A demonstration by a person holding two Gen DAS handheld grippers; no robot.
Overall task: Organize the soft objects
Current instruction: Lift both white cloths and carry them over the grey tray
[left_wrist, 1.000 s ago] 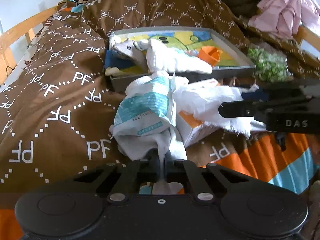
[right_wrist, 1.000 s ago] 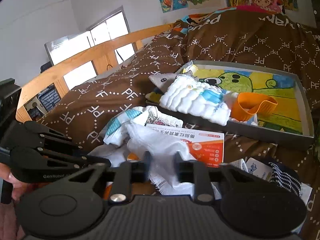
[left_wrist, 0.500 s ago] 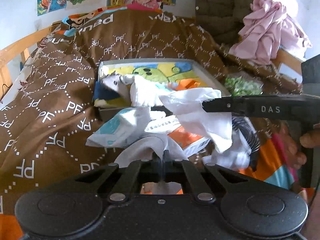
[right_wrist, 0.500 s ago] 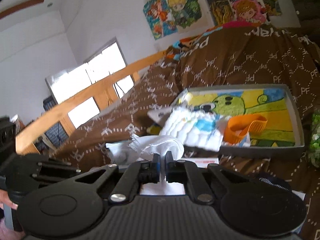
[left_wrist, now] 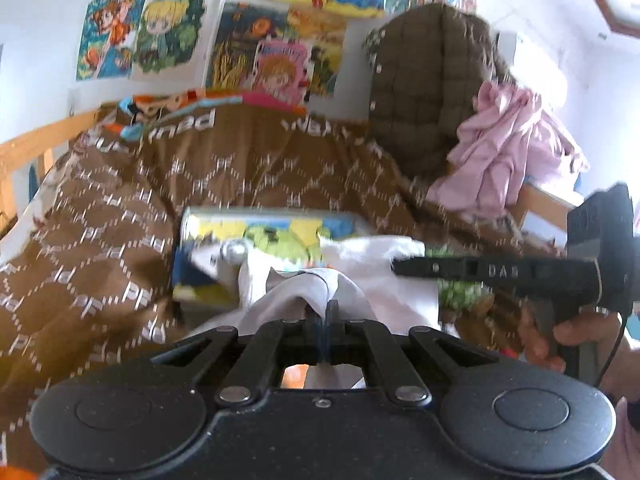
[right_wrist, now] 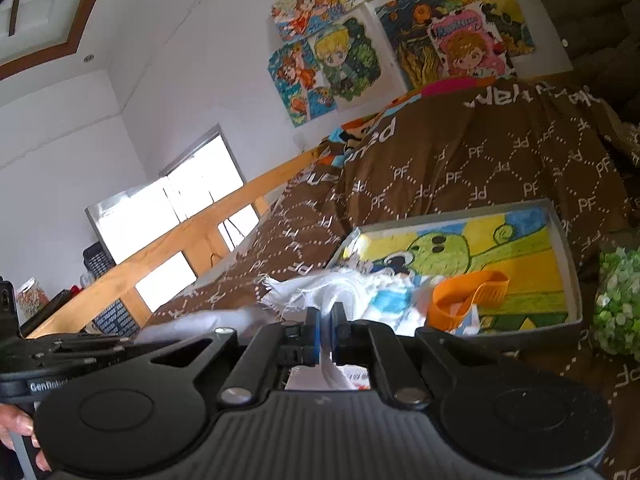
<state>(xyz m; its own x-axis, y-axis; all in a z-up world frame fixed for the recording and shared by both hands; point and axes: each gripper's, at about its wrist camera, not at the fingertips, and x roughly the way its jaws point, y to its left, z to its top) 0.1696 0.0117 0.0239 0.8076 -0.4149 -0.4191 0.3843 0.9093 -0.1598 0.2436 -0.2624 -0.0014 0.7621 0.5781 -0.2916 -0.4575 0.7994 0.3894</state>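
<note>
My left gripper (left_wrist: pixel 326 312) is clamped on a white cloth (left_wrist: pixel 304 288), and my right gripper (right_wrist: pixel 326 320) is pinched on the same cloth's frayed edge, holding it up in front of the gray tray (right_wrist: pixel 568 248). An orange cup (right_wrist: pixel 464 300) lies in that tray, on the brown quilt (right_wrist: pixel 460 172).

White wall (right_wrist: pixel 208 92) with cartoon posters (left_wrist: pixel 176 36); wooden bed rail (right_wrist: pixel 192 236); bright window (right_wrist: pixel 180 200); brown bedspread (left_wrist: pixel 100 240).
</note>
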